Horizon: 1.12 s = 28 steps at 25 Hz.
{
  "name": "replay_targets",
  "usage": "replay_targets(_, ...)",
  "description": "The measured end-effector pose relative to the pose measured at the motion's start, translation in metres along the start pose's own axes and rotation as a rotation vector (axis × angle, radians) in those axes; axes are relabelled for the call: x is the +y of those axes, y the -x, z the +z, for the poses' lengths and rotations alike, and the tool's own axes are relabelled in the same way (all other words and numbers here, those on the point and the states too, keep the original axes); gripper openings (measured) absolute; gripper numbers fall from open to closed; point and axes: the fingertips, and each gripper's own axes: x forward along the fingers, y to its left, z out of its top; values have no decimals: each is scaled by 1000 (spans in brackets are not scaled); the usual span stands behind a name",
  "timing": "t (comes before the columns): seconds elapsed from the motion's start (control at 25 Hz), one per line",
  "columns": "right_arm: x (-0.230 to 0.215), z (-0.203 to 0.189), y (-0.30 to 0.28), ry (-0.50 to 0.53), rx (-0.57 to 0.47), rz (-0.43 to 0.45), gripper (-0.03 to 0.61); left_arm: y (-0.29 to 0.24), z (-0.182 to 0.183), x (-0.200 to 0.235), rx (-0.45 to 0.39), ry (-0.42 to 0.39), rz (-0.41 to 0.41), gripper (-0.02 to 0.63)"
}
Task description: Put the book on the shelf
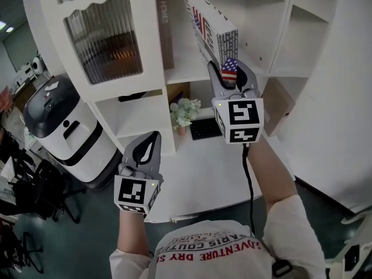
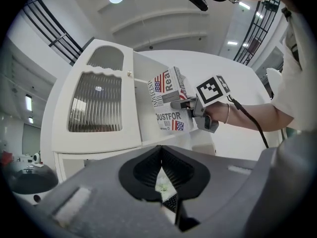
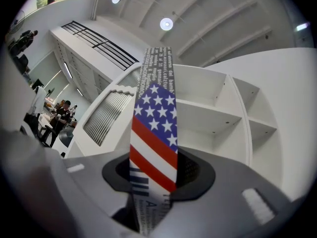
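Observation:
The book (image 1: 210, 28), white with printed text and an American flag pattern, stands upright and tilted in front of the open middle compartment of the white shelf unit (image 1: 186, 71). My right gripper (image 1: 229, 73) is shut on its lower edge; the flag-striped spine (image 3: 153, 133) rises between the jaws in the right gripper view. From the left gripper view, the book (image 2: 168, 100) and the right gripper (image 2: 187, 103) show beside the cabinet. My left gripper (image 1: 153, 138) hangs lower left over the desk, shut and holding nothing, and its pads (image 2: 171, 170) meet at the tips.
A brown book (image 1: 164, 28) stands at the left of the same compartment. A ribbed-glass cabinet door (image 1: 104, 39) is further left. On the white desk (image 1: 197, 173) below sit a small plant (image 1: 185, 112) and a keyboard (image 1: 204, 128). A black-and-white machine (image 1: 58, 121) stands at left.

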Motion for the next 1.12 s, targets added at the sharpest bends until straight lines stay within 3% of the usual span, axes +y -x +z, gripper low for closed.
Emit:
replay_targets(0.32, -8, -18, -70, -15, 59, -13, 153, -22, -22, 13, 37, 14, 29, 5)
replay_targets(0.64, -9, -53, -129, -125, 115, 80, 153, -48, -35, 41, 77, -1, 104, 6)
replay_targets(0.84, 4, -58, -153, -57, 107, 112, 154, -65, -46, 53, 99, 15, 137, 5)
replay_targets(1.12, 24, -64, -178, -13, 135, 191, 179, -88, -60, 56, 112, 42, 123, 6)
